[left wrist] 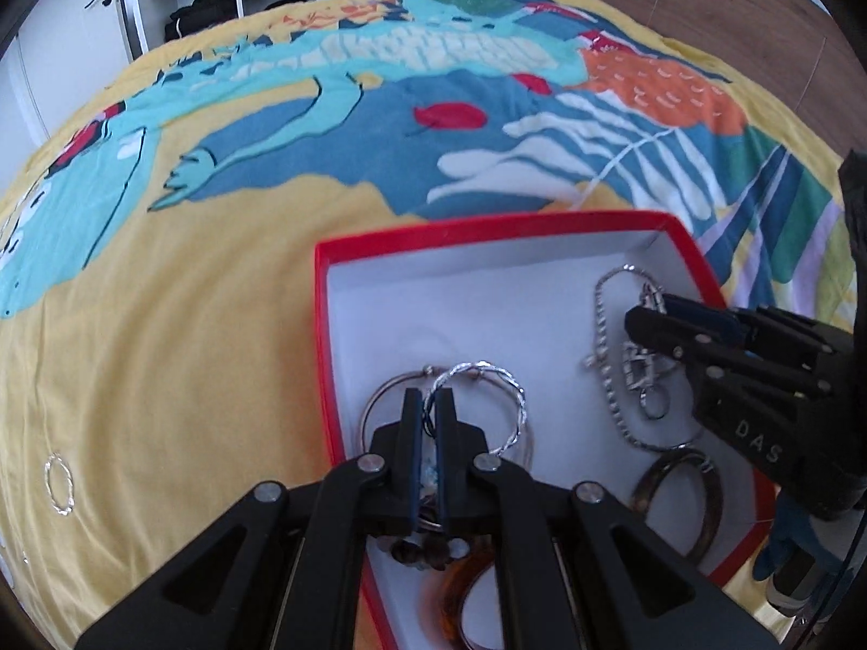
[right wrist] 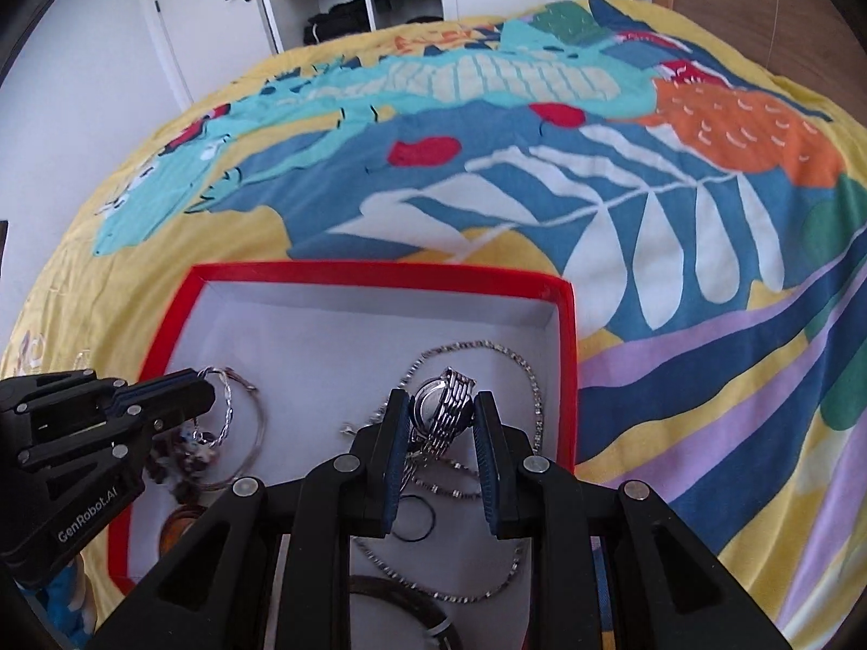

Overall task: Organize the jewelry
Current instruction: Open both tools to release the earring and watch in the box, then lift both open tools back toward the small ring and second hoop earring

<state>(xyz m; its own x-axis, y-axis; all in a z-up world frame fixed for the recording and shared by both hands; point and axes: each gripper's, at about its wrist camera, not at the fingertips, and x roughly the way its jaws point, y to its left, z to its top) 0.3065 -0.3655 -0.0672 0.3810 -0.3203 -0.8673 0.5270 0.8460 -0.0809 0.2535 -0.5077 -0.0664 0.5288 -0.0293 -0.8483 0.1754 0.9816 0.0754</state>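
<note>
Clamped in left gripper (left wrist: 429,406): twisted silver hoop (left wrist: 477,401) above red box (left wrist: 325,325) — right gripper (right wrist: 441,411), jaws apart around watch (right wrist: 444,406), may snag chain (right wrist: 534,384).

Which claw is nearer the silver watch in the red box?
Right. The right claw has the silver watch between its fingers; the left claw is across the red box, pinching a twisted silver hoop.
</note>
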